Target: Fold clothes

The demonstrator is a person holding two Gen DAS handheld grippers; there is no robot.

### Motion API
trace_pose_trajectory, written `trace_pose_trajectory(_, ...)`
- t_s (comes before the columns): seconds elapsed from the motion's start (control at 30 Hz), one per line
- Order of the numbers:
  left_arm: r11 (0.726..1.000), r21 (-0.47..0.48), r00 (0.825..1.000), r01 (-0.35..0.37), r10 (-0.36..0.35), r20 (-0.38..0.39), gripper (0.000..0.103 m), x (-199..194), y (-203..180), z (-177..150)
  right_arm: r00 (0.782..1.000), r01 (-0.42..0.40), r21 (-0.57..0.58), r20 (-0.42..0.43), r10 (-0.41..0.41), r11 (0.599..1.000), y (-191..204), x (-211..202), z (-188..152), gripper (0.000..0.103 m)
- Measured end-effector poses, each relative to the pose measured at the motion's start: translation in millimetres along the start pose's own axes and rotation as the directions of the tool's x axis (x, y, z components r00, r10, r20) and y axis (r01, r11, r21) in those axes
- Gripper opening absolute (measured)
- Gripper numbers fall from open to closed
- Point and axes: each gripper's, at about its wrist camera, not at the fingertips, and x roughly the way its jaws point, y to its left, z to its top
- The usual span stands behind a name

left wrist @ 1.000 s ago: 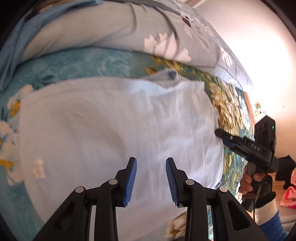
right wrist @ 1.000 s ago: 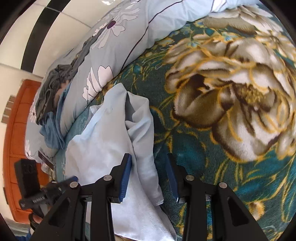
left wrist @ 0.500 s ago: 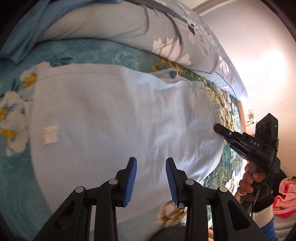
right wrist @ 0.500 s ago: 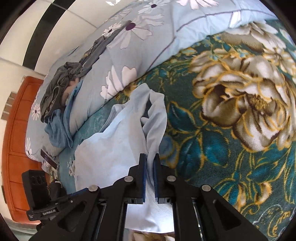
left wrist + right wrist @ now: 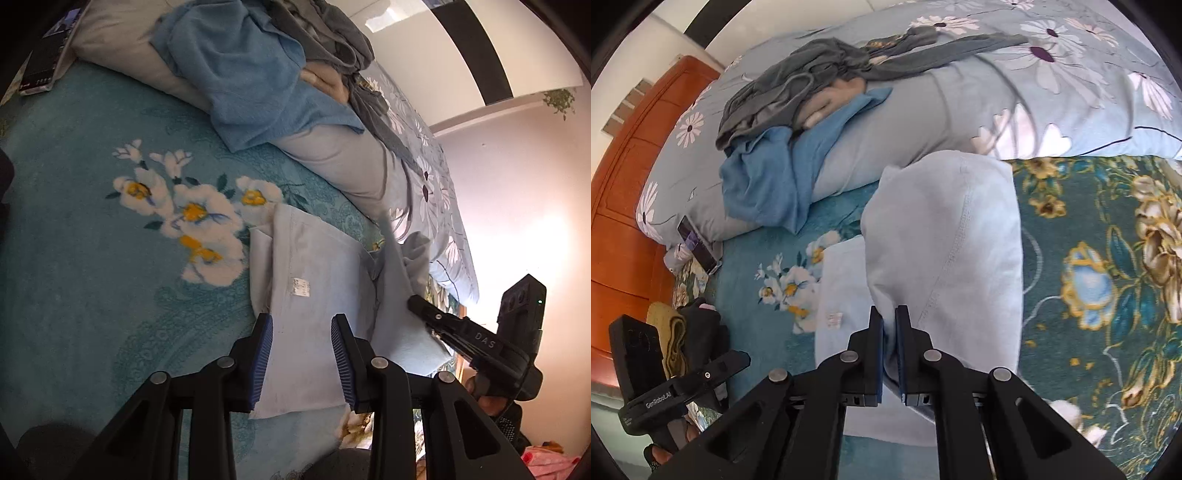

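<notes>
While the pale blue garment [image 5: 317, 295] lies partly folded on the teal floral bed cover [image 5: 92, 258], its right part rises between the right gripper [image 5: 890, 321] fingers, which are clamped on the cloth. The left gripper [image 5: 301, 332] hangs over the near flat part with its fingers spread apart, the white label [image 5: 301, 287] just ahead of them. Beyond the fingers, a blue towel [image 5: 251, 74] and a grey garment [image 5: 798, 88] lie piled on the flowered duvet [image 5: 1071, 85].
</notes>
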Motion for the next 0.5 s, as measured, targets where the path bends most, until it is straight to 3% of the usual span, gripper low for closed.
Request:
trace_pose_trajectory(0.13, 0.999, -0.041, 1.0, 0.013, -0.013, 0.008, 0.039, -10.6, 19.9, 1.2, 0.997, 0.012, -0.039, -0.076, -0.014, 0.999, 41.0, 40.6, -11.8, 0.006)
trace_pose_trajectory(0.3, 0.994, -0.1, 0.999, 0.039, -0.039, 0.006, 0.041, -14.1, 39.1, 1.5, 0.988, 0.025, -0.065, -0.148, -0.035, 0.998, 64.9, 72.0, -26.7, 0.007)
trace_pose_trajectory(0.4, 0.992, -0.114, 0.998, 0.06, -0.063, -0.017, 0.043, -7.1, 41.2, -0.7, 0.981, -0.034, -0.064, -0.195, 0.021, 0.997, 69.5, 75.3, -30.4, 0.01)
trace_pose_trajectory(0.5, 0.99, -0.118, 0.995, 0.083, -0.089, -0.054, 0.046, 4.9, 38.3, -5.1, 0.983, -0.108, -0.085, -0.161, 0.093, 0.991, 70.2, 54.7, -29.3, 0.012)
